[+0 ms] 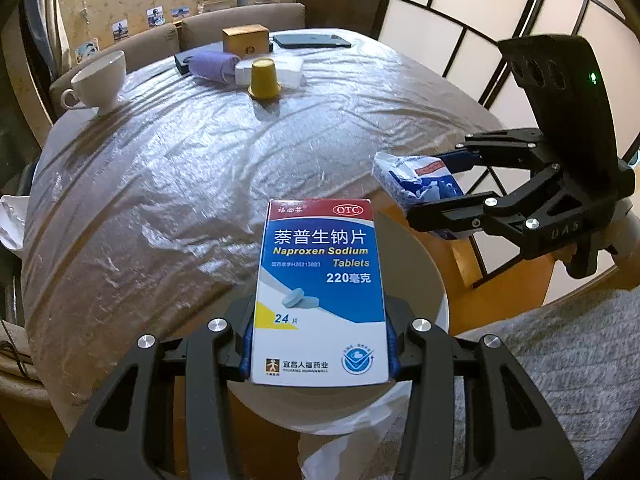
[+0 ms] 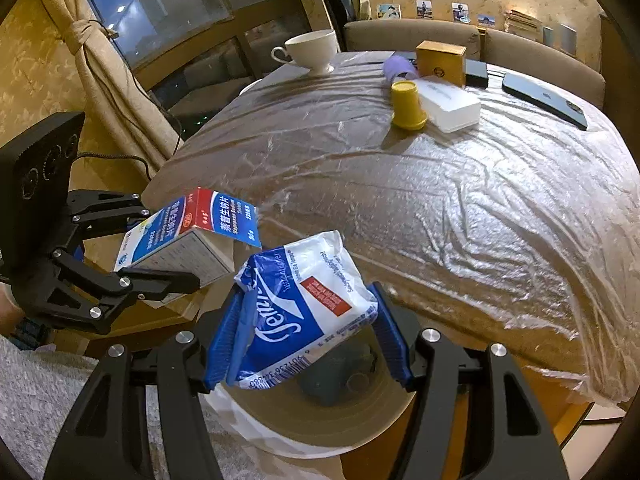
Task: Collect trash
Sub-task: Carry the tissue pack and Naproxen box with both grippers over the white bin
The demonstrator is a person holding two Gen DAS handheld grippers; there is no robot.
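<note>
While both grippers hang over the near edge of the table (image 1: 168,184), each has something clamped between its blue pads. The left gripper (image 1: 320,344) is clenched on a medicine box (image 1: 320,280), a blue, white and red carton printed "Naproxen Sodium Tablets", gripped by its two long sides near the lower end, printed face towards the camera. From the right wrist view the same box (image 2: 176,236) sticks out at a tilt with one end flap open.

The right gripper (image 2: 308,340) grasps a crumpled tissue packet (image 2: 304,304), blue and white with a red label, squeezed across its lower half so the top bulges free. In the left wrist view that packet (image 1: 416,180) pokes out from the black fingers off to the right.

Both items are in the air above a round white bin (image 2: 312,420) that stands just beside the table edge; something dark lies at its bottom, too dim to name. The packet sits over its mouth, the box near its rim.

The table is covered with wrinkled clear plastic. Further back stand a white teacup (image 1: 100,80), an upturned yellow cup (image 1: 264,78), a white box (image 2: 448,106), a purple cloth (image 1: 212,65), a wooden box (image 1: 245,40) and a dark phone (image 2: 544,100).
</note>
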